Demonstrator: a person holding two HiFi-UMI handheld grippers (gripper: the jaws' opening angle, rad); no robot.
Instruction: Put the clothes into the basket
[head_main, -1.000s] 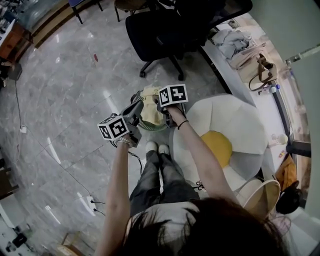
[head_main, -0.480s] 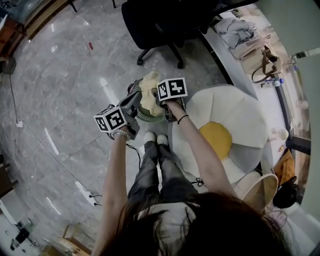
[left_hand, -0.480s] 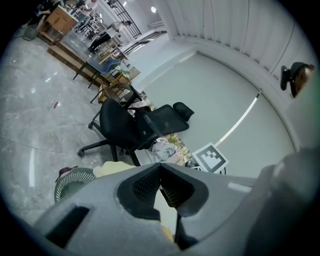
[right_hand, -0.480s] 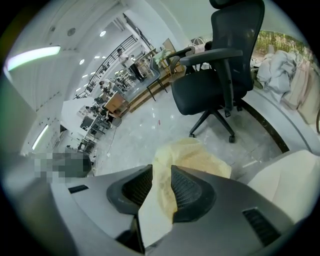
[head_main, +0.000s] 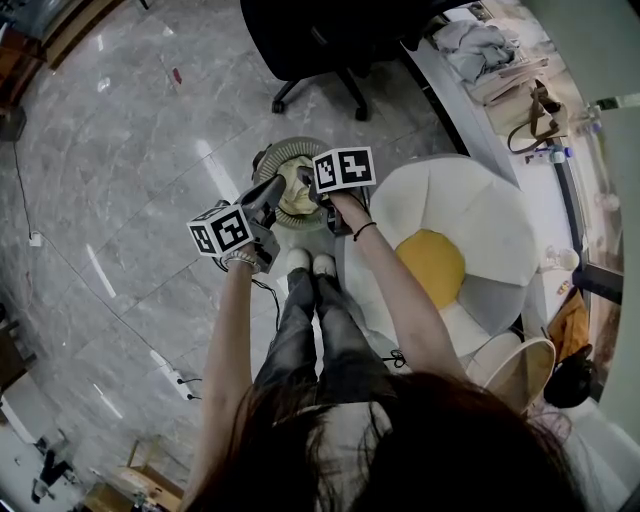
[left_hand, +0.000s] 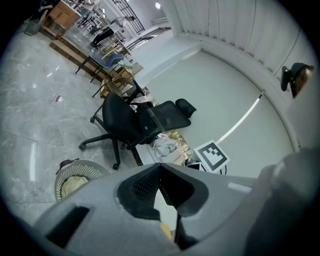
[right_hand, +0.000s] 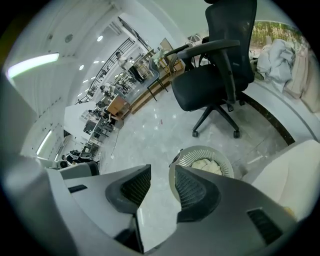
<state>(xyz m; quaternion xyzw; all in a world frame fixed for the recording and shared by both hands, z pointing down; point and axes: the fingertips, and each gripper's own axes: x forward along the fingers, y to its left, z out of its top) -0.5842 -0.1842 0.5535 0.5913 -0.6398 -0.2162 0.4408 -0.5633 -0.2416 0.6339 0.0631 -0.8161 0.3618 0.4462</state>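
Head view: cream garment (head_main: 292, 192) no longer hangs between grippers above basket (head_main: 262, 160); it lies inside. At basket's near-left edge is left gripper (head_main: 272, 192), at near-right edge right gripper (head_main: 312, 188).

Left gripper view: jaw tips meet, nothing pinched; basket with garment sits down-left, apart.

Right gripper view: jaws have just been opening, gap now moderate and empty; basket lies just beyond tips.

Judgement: this piece delivered. Grey clothes pile (head_main: 472, 45) waits well beyond basket, past office chair (head_main: 320, 40).

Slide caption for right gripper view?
Right gripper, jaws just opened and empty, facing basket holding pale garment; office chair behind.
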